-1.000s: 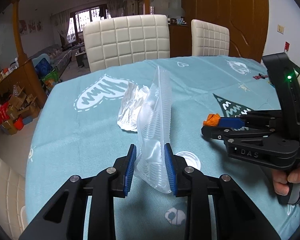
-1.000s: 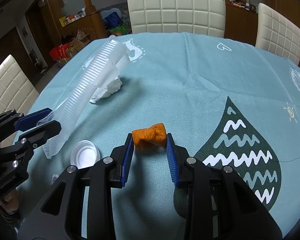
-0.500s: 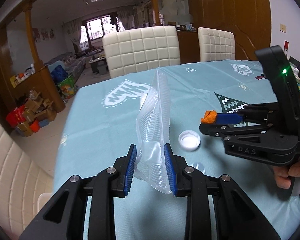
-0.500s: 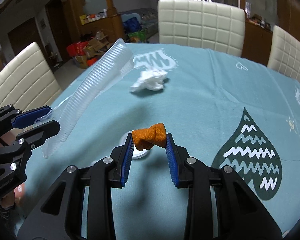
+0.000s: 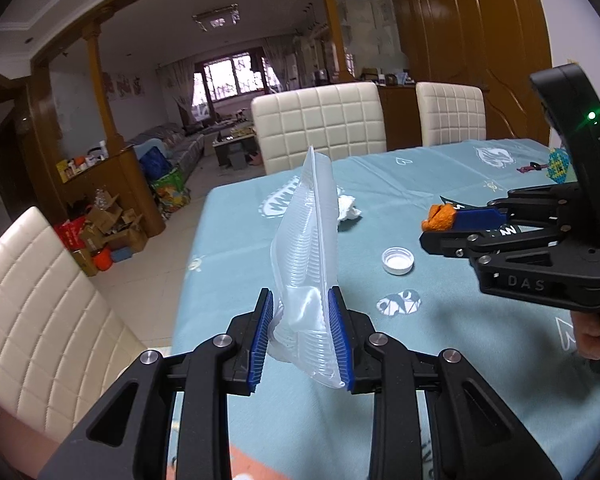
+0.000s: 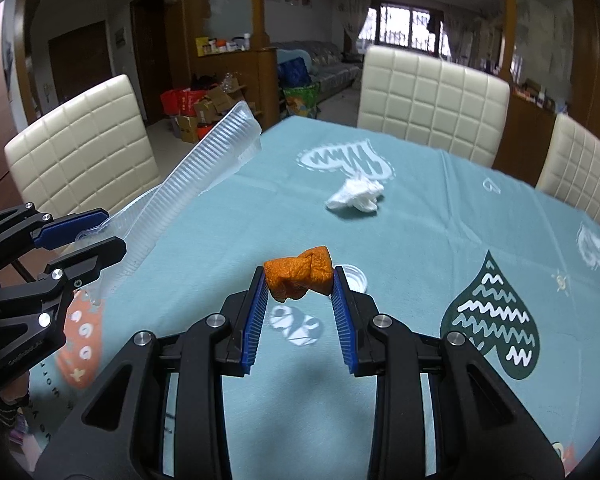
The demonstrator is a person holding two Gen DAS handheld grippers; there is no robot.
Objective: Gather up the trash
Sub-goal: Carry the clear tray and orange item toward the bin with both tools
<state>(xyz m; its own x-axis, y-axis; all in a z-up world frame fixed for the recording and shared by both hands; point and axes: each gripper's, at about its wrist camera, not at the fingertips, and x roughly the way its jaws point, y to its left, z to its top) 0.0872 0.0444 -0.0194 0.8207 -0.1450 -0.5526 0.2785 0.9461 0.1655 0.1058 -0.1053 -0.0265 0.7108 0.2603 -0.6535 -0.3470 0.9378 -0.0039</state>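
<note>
A flattened clear plastic cup (image 5: pixel 308 264) is clamped by the left gripper (image 5: pixel 302 336); orange peel (image 6: pixel 299 278) is pinched at the right gripper (image 6: pixel 299 312) tips, above the table (image 6: pixel 440 240).

Cream quilted chairs (image 6: pixel 432 104) around a teal-clothed worktop (image 6: pixel 440 232), wooden door (image 5: pixel 472 40), barred window (image 5: pixel 230 80), cardboard boxes (image 5: pixel 108 224), tiled floor (image 5: pixel 160 272)

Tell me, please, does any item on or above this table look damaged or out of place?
The clear plastic cup pinched in the left gripper is crushed flat. A crumpled white tissue and a loose white cap lie on the tablecloth.
</note>
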